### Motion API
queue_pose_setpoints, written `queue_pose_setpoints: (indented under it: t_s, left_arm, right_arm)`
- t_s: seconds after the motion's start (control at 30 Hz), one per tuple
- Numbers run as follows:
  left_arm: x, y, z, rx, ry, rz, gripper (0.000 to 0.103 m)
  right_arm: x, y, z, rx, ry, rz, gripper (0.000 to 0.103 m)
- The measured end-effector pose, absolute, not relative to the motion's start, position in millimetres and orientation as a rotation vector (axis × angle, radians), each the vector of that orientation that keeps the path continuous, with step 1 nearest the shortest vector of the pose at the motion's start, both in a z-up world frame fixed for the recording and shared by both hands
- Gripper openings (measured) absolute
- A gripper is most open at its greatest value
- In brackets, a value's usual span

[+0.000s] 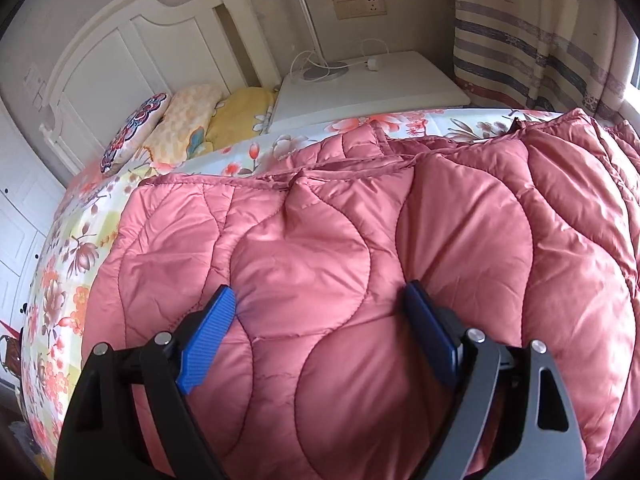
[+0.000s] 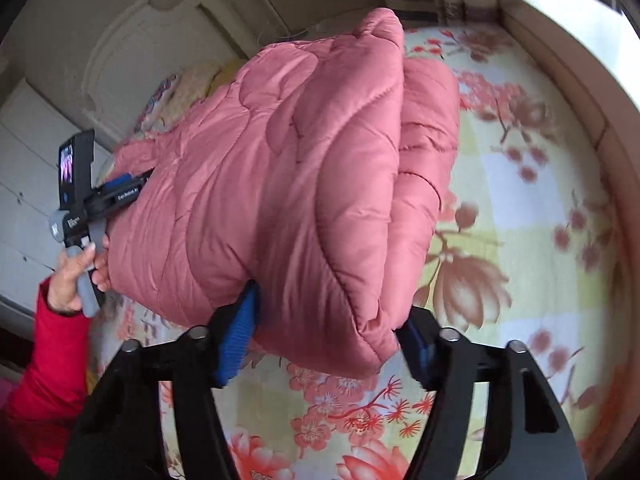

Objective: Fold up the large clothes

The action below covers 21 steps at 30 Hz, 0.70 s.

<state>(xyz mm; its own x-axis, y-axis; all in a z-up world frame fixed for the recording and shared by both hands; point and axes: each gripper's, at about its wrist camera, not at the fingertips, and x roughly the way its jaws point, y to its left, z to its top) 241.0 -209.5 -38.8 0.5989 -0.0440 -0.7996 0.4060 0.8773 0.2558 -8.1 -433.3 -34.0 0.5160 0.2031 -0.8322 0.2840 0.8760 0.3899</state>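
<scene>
A large pink quilted coat point(image 1: 340, 248) lies folded in a thick bundle on the floral bed sheet point(image 1: 72, 264). My left gripper point(image 1: 320, 300) is wide open, its blue pads point(image 1: 208, 332) spread against the coat's near side. In the right wrist view the coat point(image 2: 288, 184) is a stacked bundle, its near end raised off the floral sheet point(image 2: 520, 240). My right gripper point(image 2: 328, 316) straddles the bundle's near corner with wide jaws; whether it clamps the coat is unclear. The left gripper point(image 2: 124, 190) shows there too, pushed into the bundle's left side.
Pillows point(image 1: 188, 120) lie by the white headboard point(image 1: 132, 40). A white nightstand point(image 1: 376, 88) with a lamp base and cable stands behind the bed, a striped curtain point(image 1: 532, 32) to its right. A curved bed edge point(image 2: 580, 80) runs on the right.
</scene>
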Motion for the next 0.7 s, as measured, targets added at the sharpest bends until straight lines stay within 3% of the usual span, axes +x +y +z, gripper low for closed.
queue_pose_setpoints:
  t_s: [0.1,0.23,0.53,0.7]
  left_arm:
    - [242.0,-211.0,-40.1,0.44,0.904,-0.264,0.087]
    - [248.7,-210.5,-44.5,0.43,0.928,-0.254,0.091]
    - [252.6,-210.5,-45.5,0.43,0.94,-0.246,0.092]
    - [233.5,-201.6,-10.1,0.324,0.927,-0.26,0.08]
  right_arm:
    - [-0.2,-421.1,-20.3,0.416,1.069,-0.068,0.043]
    - [2.4,-403.8,2.7,0.287,1.063,-0.107,0.037]
    - [1.9,-403.3,23.0,0.265,1.041,-0.112,0.036]
    - [-3.1,-408.0,20.2,0.278,1.047,-0.115,0.036]
